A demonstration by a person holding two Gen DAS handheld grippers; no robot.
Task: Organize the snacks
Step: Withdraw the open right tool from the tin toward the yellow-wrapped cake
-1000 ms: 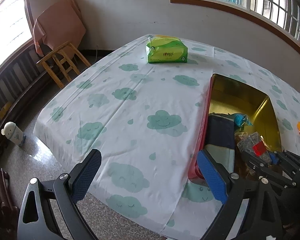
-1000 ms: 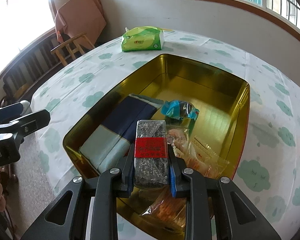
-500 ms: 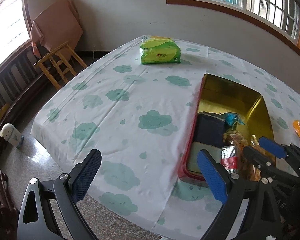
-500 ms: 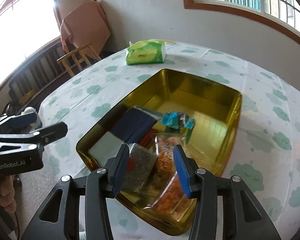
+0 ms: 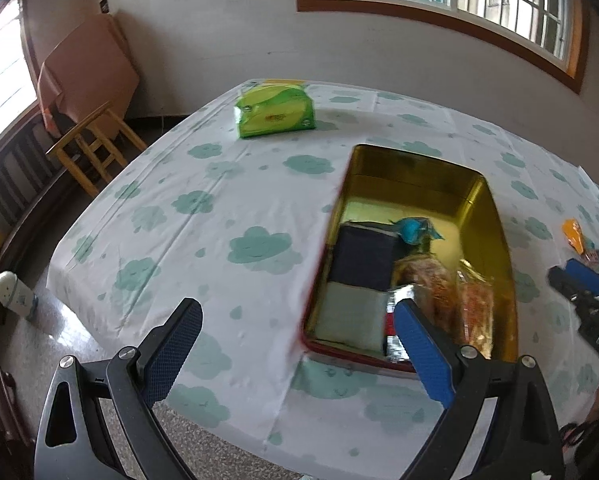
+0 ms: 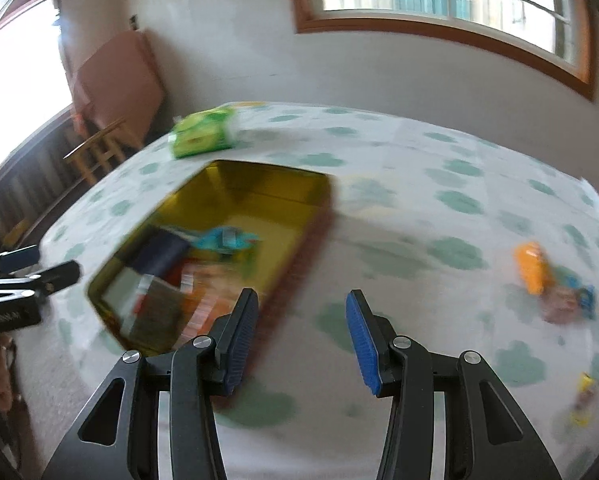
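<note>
Orange packet (image 6: 532, 268) clear in right view, cropped in left

Table (image 5: 259, 184): covered by a white cloth printed with green clouds.
Tin (image 5: 495, 236): gold inside, red outside, rectangular, lay open on the cloth right of centre; held snacks.
Tissue pack (image 5: 275, 116): green, lay at the far edge, apart from the tin.
Orange packet (image 6: 533, 268): lay on the cloth right of the tin, well apart from it.
Small wrapped snacks (image 6: 567, 300): just beside the orange packet; blurred.
Yellow item (image 6: 585, 388): near the right edge; too blurred to tell.
</note>
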